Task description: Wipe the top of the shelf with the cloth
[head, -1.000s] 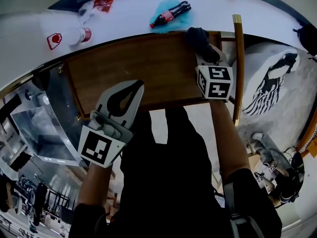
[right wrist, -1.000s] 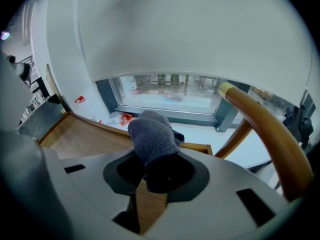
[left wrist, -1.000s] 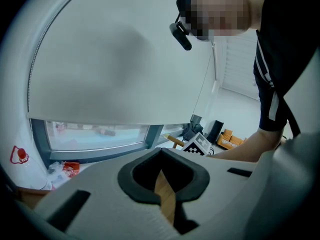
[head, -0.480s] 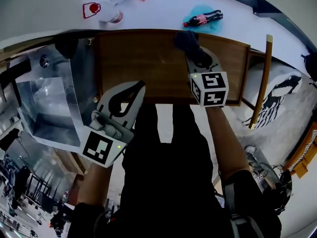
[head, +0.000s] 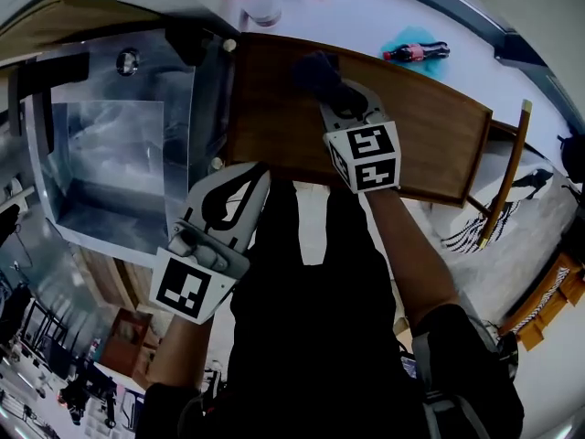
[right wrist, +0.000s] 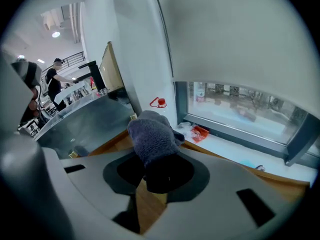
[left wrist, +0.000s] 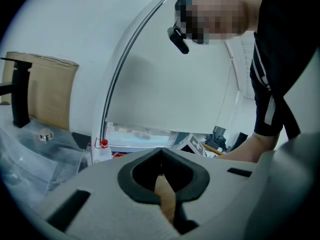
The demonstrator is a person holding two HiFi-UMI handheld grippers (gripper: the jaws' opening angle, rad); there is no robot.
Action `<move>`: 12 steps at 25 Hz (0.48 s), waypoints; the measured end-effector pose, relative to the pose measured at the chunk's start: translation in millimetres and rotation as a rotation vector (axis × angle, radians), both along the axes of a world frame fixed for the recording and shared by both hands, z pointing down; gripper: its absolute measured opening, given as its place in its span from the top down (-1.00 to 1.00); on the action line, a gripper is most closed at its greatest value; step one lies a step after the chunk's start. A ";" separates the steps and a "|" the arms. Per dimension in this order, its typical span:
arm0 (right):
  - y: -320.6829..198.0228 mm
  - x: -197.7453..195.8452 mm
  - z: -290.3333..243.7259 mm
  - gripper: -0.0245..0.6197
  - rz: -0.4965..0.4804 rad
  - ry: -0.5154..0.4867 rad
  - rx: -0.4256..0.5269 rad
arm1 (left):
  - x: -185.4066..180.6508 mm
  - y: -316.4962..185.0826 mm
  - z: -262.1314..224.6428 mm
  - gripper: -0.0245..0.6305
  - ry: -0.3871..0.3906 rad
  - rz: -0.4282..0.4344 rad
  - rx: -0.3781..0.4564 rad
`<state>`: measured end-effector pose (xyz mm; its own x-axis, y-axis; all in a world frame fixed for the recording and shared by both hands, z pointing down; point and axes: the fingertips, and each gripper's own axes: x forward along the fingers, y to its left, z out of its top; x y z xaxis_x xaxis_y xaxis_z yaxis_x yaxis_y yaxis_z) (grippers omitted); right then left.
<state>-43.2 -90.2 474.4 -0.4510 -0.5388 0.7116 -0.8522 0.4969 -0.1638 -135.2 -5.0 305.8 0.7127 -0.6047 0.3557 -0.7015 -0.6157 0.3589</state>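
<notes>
The dark cloth (right wrist: 152, 134) is pinched in the right gripper (right wrist: 159, 160) and laid on the wooden shelf (head: 430, 135), toward the left end of its top. The left gripper (left wrist: 161, 158) is pressed together on nothing, just off the shelf's near edge. The cloth is judged soft, light and limp. A bunched fold is best gripped, so that a flat pad is left free for wiping.

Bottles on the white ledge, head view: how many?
2. A dark cola bottle with a red label lies at the upper right. A white plastic bottle sits near the top edge, past the brown wooden shelf's left corner. Clutter there may hide more.
</notes>
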 end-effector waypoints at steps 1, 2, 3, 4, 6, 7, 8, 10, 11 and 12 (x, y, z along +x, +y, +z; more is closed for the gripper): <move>0.2 -12.7 2.0 0.60 -0.014 -0.003 -0.002 | -7.1 2.2 0.5 0.87 0.004 -0.005 -0.004; 0.3 -24.4 4.0 0.60 -0.027 -0.005 -0.004 | -12.9 4.3 0.9 0.87 0.009 -0.011 -0.007; 0.3 -35.1 6.0 0.60 -0.039 -0.007 -0.006 | -17.6 6.1 1.2 0.87 0.015 -0.015 -0.009; 0.4 -45.0 8.2 0.60 -0.049 -0.009 -0.009 | -21.5 7.9 1.4 0.87 0.020 -0.018 -0.010; 0.6 -62.3 13.3 0.60 -0.062 -0.013 -0.016 | -27.8 11.2 2.0 0.87 0.029 -0.019 -0.013; 0.4 -69.7 16.2 0.60 -0.067 -0.014 -0.021 | -30.5 12.7 2.6 0.87 0.033 -0.018 -0.016; 0.0 -76.3 19.2 0.60 -0.072 -0.015 -0.024 | -32.9 14.1 3.5 0.87 0.036 -0.017 -0.019; -1.1 -87.3 25.8 0.61 -0.082 -0.013 -0.030 | -37.1 16.1 5.7 0.87 0.042 -0.017 -0.026; -1.2 -91.7 29.4 0.60 -0.087 -0.011 -0.034 | -38.9 17.0 7.0 0.87 0.044 -0.017 -0.029; -0.9 -95.3 33.0 0.60 -0.092 -0.009 -0.040 | -40.4 17.8 8.3 0.87 0.045 -0.016 -0.031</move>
<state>-138.5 -91.1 507.4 -0.5034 -0.4662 0.7275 -0.8018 0.5658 -0.1923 -175.6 12.7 314.1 0.7187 -0.6051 0.3425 -0.6938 -0.5925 0.4093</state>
